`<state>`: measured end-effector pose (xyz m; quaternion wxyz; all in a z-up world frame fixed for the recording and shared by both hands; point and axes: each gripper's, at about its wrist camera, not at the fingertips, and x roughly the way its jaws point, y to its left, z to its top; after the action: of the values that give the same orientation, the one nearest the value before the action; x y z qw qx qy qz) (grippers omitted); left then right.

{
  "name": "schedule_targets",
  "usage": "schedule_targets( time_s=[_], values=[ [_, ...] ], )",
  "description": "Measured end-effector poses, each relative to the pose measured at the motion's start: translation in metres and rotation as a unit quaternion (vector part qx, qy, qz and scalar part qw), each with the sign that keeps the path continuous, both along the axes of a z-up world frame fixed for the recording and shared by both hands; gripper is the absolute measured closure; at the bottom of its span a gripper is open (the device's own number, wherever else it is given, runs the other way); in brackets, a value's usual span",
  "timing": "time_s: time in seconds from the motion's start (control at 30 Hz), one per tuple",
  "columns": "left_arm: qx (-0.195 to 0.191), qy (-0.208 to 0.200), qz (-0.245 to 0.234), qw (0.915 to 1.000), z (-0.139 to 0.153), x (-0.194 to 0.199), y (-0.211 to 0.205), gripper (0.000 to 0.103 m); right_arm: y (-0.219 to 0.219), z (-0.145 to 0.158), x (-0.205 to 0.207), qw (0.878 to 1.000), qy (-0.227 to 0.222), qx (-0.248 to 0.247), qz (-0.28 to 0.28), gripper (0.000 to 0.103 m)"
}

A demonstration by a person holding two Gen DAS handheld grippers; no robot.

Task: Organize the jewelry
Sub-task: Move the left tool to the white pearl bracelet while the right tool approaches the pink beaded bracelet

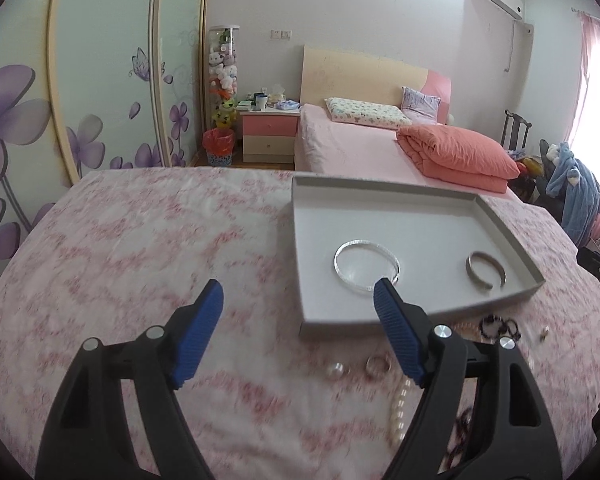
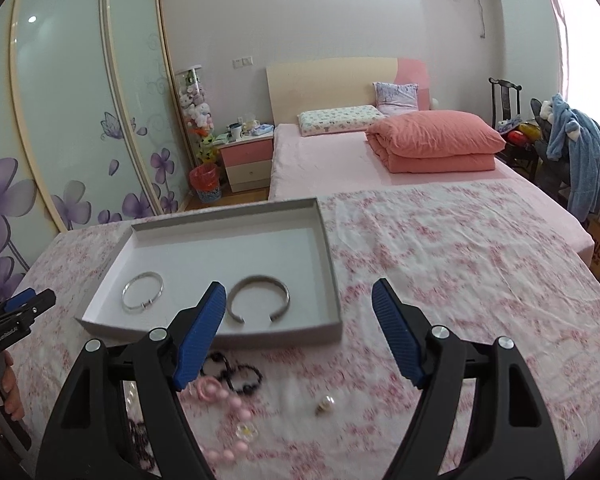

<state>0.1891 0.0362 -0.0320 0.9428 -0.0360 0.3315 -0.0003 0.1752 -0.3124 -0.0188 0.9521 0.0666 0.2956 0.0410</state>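
A shallow grey tray lies on the pink floral cloth. Inside it rest a thin silver bangle and an open silver cuff. Loose pieces lie in front of the tray: a black bead bracelet, a pink bead string, a small earring, rings and a pearl strand. My left gripper hovers open and empty, left of the tray's near corner. Above the cloth, right of the cuff, my right gripper is open and empty too.
The cloth-covered surface ends at a rounded far edge. Beyond it stand a pink bed with a folded quilt, a nightstand, a red bin and a sliding flowered wardrobe. A hand holds the left tool.
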Motion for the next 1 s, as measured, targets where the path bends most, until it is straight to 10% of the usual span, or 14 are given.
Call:
schedule_targets(
  time_s=[0.2, 0.47, 1.0],
  values=[
    [0.0, 0.01, 0.001, 0.9999, -0.008, -0.019, 0.004, 0.027, 0.001, -0.015, -0.015, 1.0, 0.018, 0.001, 0.011, 0.033],
    [0.004, 0.025, -0.019, 0.9995, -0.019, -0.036, -0.004, 0.027, 0.026, -0.051, -0.026, 0.994, 0.087, -0.006, 0.07, 0.065],
    [0.021, 0.059, -0.086, 0.9943, -0.04, -0.043, -0.044, 0.031, 0.059, -0.082, -0.028, 0.986, 0.134, -0.073, 0.072, 0.066]
  ],
)
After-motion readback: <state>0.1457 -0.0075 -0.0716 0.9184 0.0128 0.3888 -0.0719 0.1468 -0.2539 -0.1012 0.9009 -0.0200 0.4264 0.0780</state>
